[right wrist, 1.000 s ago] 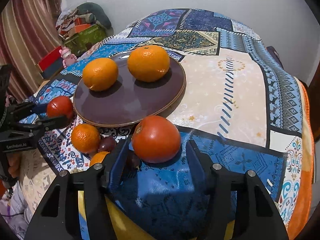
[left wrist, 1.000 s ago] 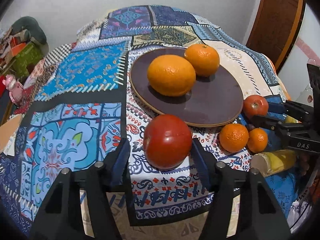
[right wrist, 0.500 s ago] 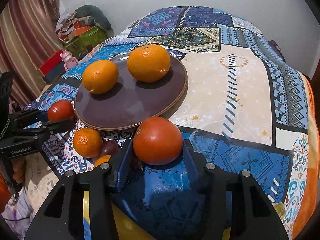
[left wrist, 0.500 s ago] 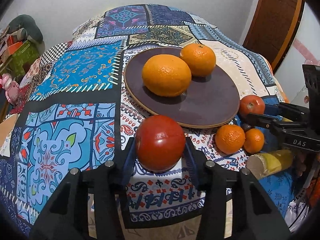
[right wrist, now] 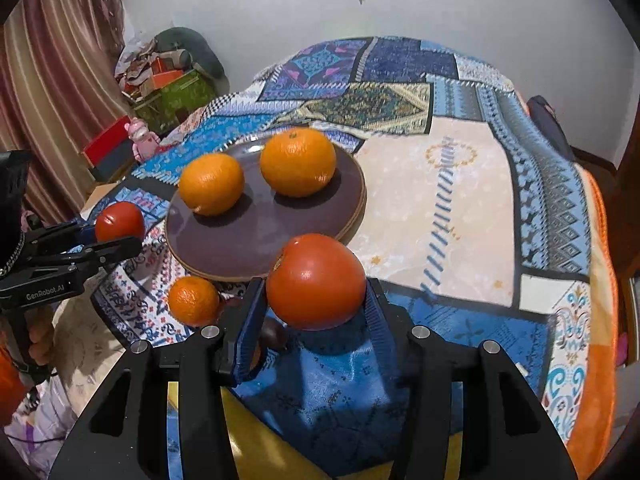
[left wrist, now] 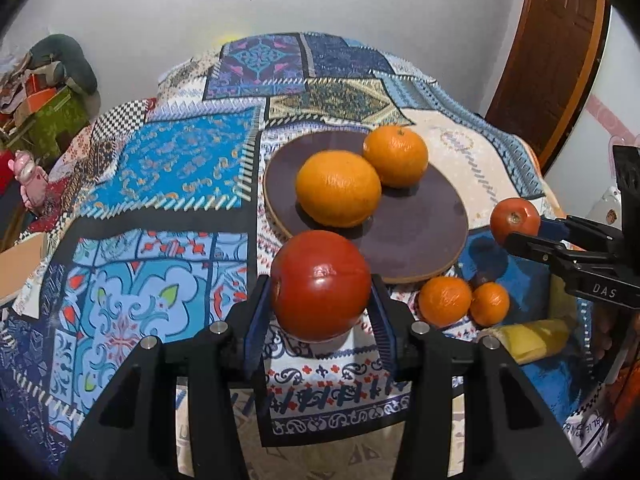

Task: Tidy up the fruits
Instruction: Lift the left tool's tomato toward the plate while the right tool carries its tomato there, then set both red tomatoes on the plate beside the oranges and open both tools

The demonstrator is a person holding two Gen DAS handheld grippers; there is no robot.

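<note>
Underneath everything lies a patchwork blanket [left wrist: 172, 168] in blues, cream and black, spread over a bed in a white-walled room; striped curtains [right wrist: 44, 92] and a heap of boxes and clothes [right wrist: 168, 76] stand at the left, a brown wooden door [left wrist: 556, 52] at the right. From left to right on the blanket: the left tongs [left wrist: 320, 300] clamp one red tomato [left wrist: 320, 284] just above the cloth, near the front edge of a round dark plate [left wrist: 420, 224] that carries two large oranges [left wrist: 338, 194]. Just right of the plate's front rim sit two small mandarins [left wrist: 445, 301], with a dark plum [right wrist: 274, 334] and a yellow fruit [left wrist: 528, 338] beside them. Farther right, the right tongs [right wrist: 316, 300] grip a second tomato [right wrist: 316, 280] lifted clear of the blue patch.
</note>
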